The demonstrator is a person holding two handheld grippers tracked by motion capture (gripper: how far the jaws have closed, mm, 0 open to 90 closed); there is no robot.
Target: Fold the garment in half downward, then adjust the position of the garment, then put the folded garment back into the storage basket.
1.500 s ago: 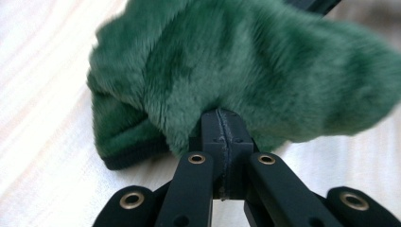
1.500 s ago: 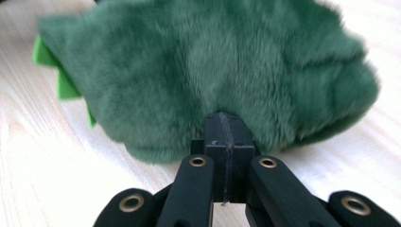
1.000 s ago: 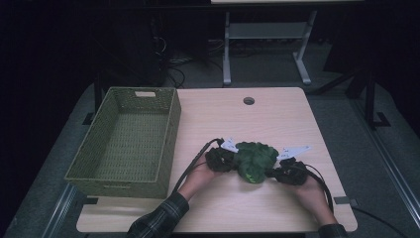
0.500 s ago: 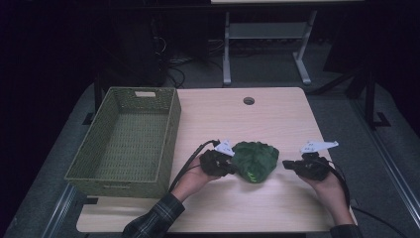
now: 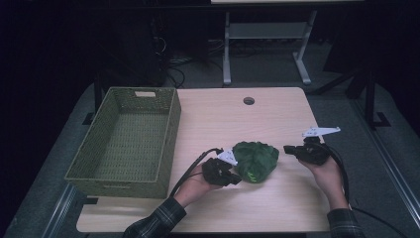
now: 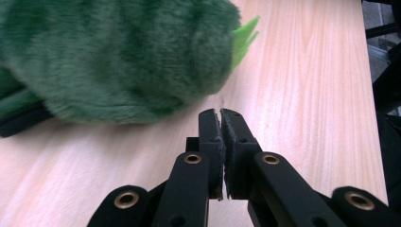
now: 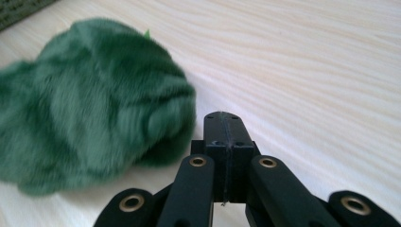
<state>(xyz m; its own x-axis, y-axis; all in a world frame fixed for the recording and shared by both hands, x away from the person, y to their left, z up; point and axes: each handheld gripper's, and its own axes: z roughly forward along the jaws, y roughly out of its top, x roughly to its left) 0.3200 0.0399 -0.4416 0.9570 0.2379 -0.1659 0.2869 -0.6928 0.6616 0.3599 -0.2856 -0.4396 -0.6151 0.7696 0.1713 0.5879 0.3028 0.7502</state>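
A green furry plush toy (image 5: 255,161) lies on the wooden table (image 5: 223,119), right of centre and near the front. My left gripper (image 5: 236,179) is shut just off the toy's left side, nothing between its jaws. In the left gripper view the shut left gripper (image 6: 221,113) points past the plush toy (image 6: 113,56) over bare wood. My right gripper (image 5: 287,148) is shut a short way off the toy's right side. In the right gripper view the right gripper (image 7: 223,116) is closed and empty, with the plush toy (image 7: 90,99) to its left.
A green woven basket (image 5: 126,139) stands empty on the table's left half. A round cable hole (image 5: 248,100) sits near the far edge. Black cables (image 5: 190,171) trail from both grippers towards the person's sleeves. Dark floor and a metal stand lie beyond the table.
Both grippers have drawn apart from the plush toy: the right one moved out to the right, the left one slid slightly back and left. The toy now lies free between them.
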